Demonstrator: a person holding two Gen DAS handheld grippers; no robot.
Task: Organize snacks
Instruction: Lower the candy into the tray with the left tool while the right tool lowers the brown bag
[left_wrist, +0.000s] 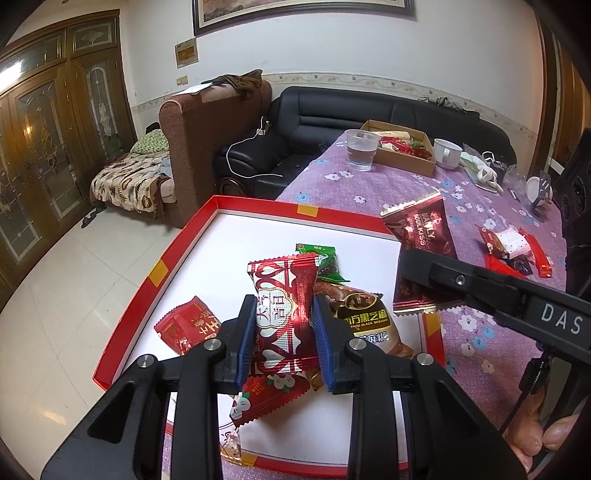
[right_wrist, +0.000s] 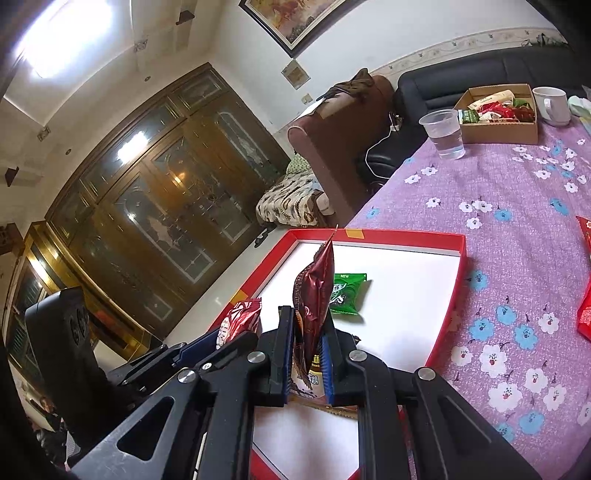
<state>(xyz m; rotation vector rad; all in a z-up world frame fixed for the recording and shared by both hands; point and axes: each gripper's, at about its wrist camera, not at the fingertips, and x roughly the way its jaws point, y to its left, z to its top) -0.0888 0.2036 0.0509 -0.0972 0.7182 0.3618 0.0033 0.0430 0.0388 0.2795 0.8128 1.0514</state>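
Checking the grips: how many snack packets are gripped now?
2: a red heart-patterned foil packet in the left gripper, a dark maroon foil packet in the right gripper. None seems hidden.

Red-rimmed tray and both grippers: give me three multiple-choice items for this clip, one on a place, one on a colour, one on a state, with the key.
1. Where does the green snack packet lie?
A. In the brown cardboard box
B. On the white floor of the red-rimmed tray
C. On the purple floral tablecloth

2. What colour is the mug beside the cardboard box?
A. White
B. Blue
C. Black

3. What is the state of the left gripper?
A. Wide open over bare cloth
B. Shut on nothing
C. Closed on a red-and-white heart-patterned packet

Key: 1 B, the packet rests inside the tray rim in both views. 2 A, the mug is plainly white. 3 C, the blue pads press on the packet's two sides above the tray, while the right gripper clamps a dark red packet.
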